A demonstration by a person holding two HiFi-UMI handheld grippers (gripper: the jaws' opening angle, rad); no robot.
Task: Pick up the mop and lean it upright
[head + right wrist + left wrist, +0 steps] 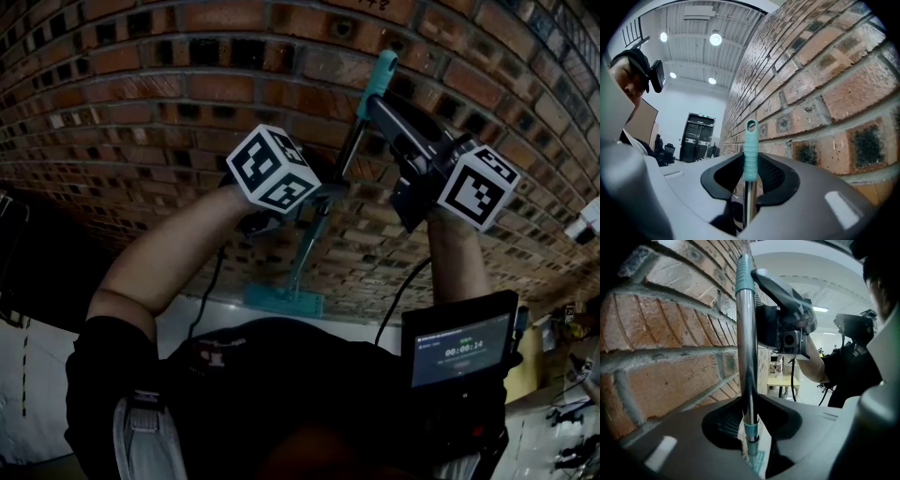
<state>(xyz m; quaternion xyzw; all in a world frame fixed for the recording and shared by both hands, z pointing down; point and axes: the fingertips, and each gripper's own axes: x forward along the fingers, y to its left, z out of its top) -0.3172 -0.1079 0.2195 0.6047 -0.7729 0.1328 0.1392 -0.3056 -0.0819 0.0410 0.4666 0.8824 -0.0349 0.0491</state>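
Note:
The mop stands nearly upright against the brick wall (141, 103). Its metal shaft (323, 211) runs from a teal end grip (384, 70) down to a teal flat head (281, 300) on the floor. My left gripper (314, 192) is shut on the mid shaft; in the left gripper view the shaft (746, 343) passes between the jaws of that gripper (749, 420). My right gripper (380, 108) is shut just below the top, with the teal grip (750, 150) sticking up between its jaws (750, 176). The right gripper (787, 329) also shows high on the shaft.
The brick wall (670, 348) lies close behind the shaft. The pale floor (216, 314) meets the wall's foot. A small screen (459, 352) hangs at the person's chest. A wooden table (783, 380) stands farther along the wall, and a dark doorway (696, 138) far off.

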